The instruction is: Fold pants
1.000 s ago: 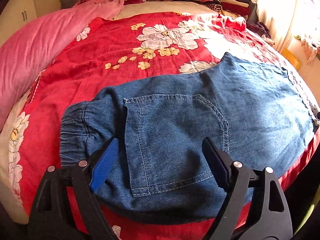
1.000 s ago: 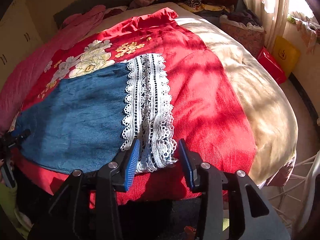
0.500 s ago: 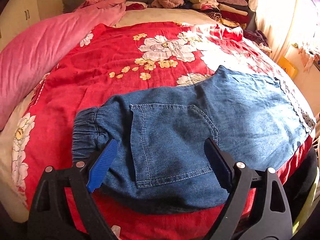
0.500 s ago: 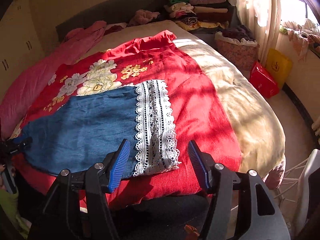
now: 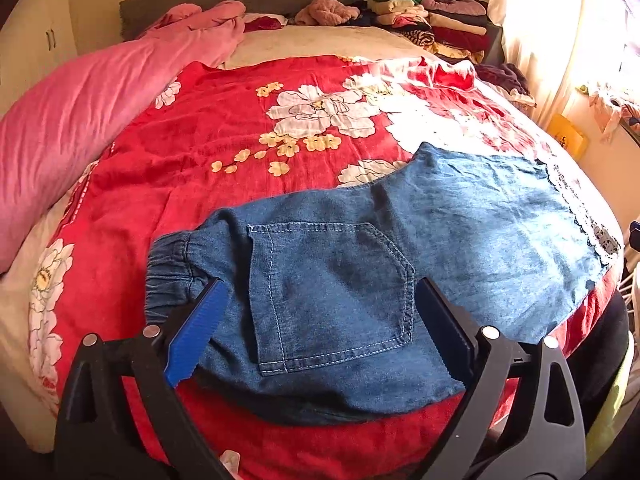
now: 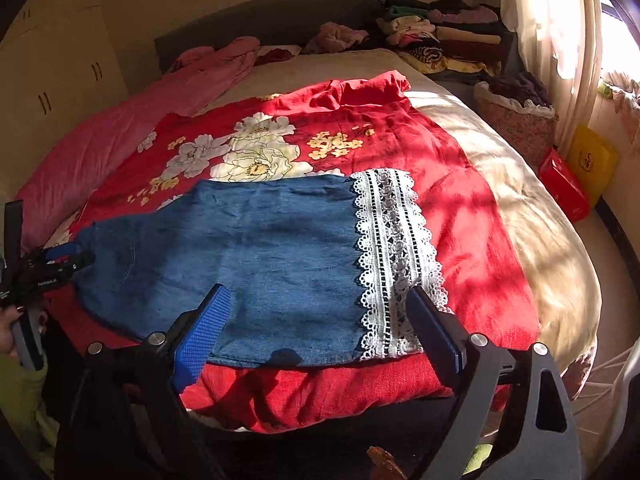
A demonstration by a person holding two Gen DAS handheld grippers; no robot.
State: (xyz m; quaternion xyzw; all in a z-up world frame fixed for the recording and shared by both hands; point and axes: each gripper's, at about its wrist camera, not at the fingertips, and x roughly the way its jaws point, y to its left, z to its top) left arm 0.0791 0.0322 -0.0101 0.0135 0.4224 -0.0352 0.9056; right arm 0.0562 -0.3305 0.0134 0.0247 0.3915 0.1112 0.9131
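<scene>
Blue denim pants (image 5: 400,248) lie flat across the near edge of a bed, folded leg on leg. The elastic waist (image 5: 168,276) is at the left and the white lace hem (image 6: 396,256) at the right. A back pocket (image 5: 328,292) faces up. My left gripper (image 5: 320,328) is open and empty above the pocket end. My right gripper (image 6: 320,332) is open and empty above the near edge by the lace hem. The left gripper also shows in the right wrist view (image 6: 60,264) at the waist end.
A red floral sheet (image 5: 240,140) covers the bed. A pink duvet (image 5: 80,112) lies along the left. Folded clothes (image 5: 432,24) are stacked at the headboard. A laundry basket (image 6: 516,120) and red and yellow boxes (image 6: 576,176) stand on the right.
Both grippers have pulled back and up from the pants. The right jaws have opened wider and let go of the lace hem. The pants lie still.
</scene>
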